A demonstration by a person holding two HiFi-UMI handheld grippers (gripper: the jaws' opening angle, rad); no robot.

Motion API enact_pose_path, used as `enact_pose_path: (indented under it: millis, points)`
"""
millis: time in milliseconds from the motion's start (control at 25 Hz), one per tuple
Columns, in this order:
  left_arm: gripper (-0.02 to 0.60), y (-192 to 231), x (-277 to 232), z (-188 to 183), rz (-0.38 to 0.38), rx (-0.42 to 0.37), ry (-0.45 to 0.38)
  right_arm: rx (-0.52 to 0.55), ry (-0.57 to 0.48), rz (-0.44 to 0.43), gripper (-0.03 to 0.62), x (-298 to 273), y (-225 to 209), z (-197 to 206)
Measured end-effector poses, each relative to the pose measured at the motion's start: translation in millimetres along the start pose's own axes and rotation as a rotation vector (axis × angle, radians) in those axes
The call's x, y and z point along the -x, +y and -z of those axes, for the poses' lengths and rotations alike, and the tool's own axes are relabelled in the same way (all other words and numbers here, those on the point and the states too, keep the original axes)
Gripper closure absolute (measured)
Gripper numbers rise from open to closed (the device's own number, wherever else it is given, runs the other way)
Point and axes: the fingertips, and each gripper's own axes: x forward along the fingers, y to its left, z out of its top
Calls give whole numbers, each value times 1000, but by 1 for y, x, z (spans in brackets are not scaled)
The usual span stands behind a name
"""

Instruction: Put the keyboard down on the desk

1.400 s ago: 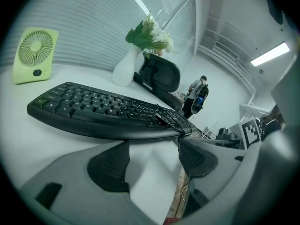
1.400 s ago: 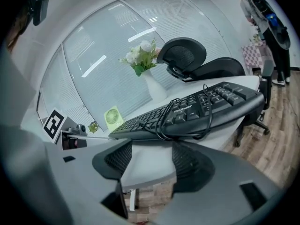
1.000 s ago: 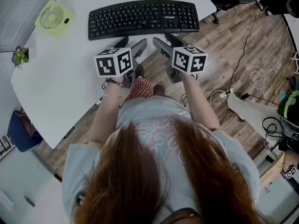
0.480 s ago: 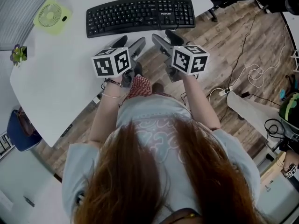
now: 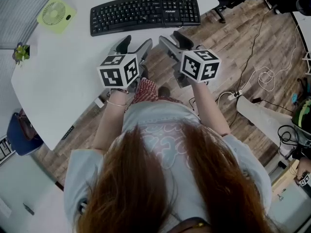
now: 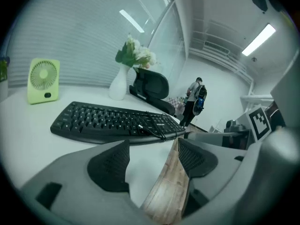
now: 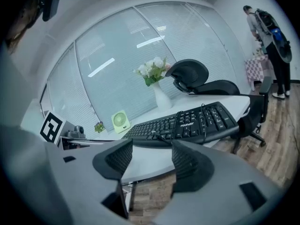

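Note:
A black keyboard [image 5: 144, 13] lies flat on the white desk [image 5: 63, 76], near its front edge, with its cable looped over the keys. The left gripper view has the keyboard [image 6: 117, 122] just beyond the jaws, and so does the right gripper view, with the keyboard [image 7: 187, 122] lying ahead. My left gripper [image 5: 134, 42] is open and empty, a little short of the keyboard's front edge. My right gripper [image 5: 172, 39] is open too, nothing between its fingers, hanging over the floor by the desk edge.
A green desk fan [image 5: 56, 14] stands at the back left of the desk, and a small plant [image 5: 21, 52] at the left edge. A white vase with flowers [image 6: 120, 78] and a black office chair [image 7: 199, 81] are behind the keyboard. A person [image 6: 193, 101] stands far off. Cables [image 5: 265, 76] lie on the wooden floor.
Both grippers have drawn back from the keyboard toward the person. The keyboard now rests on the desk, apart from both pairs of jaws.

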Motion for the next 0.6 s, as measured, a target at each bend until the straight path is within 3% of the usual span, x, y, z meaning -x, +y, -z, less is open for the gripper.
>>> enact_pose_path:
  millis: [80, 600]
  points:
    - [255, -6, 6, -6, -5, -29, -21, 7, -20, -5, 329, 6, 6, -7]
    - [255, -47, 53, -55, 54, -30, -199, 150, -176, -42, 329, 54, 48, -66]
